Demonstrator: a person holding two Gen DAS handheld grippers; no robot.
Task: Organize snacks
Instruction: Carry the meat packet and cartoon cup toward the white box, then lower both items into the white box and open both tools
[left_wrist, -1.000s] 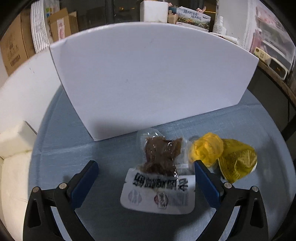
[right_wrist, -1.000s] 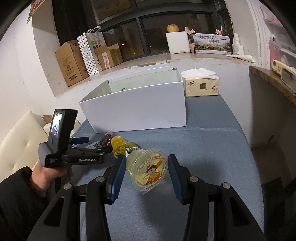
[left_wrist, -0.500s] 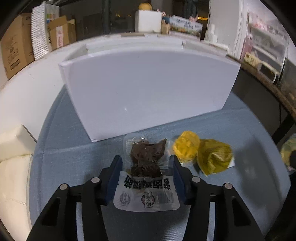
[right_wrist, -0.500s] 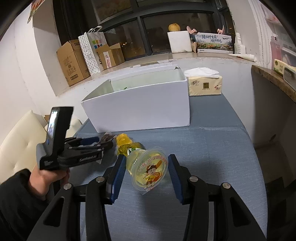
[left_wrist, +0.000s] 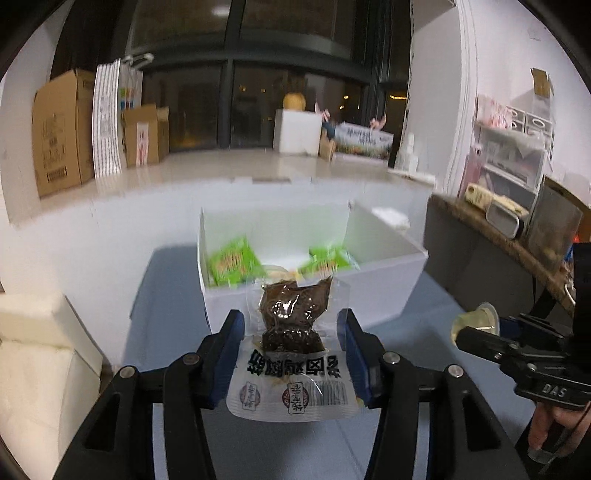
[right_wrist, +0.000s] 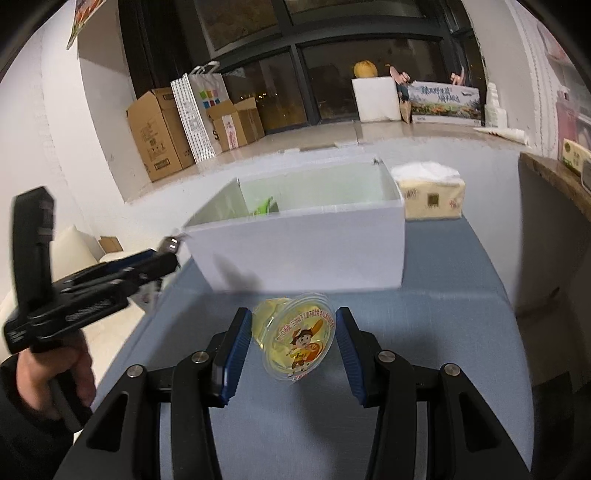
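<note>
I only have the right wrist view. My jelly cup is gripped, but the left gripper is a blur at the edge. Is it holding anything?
Observer: Yes. The left gripper is shut on a clear meat snack pouch, lifted off the table.
Operator: What's inside the white box? I only see a green corner.
Observer: Two green packets lie inside the white box, one on each side.
Operator: Anything between them?
Observer: A pale item sits there, too blurred to identify.
</note>
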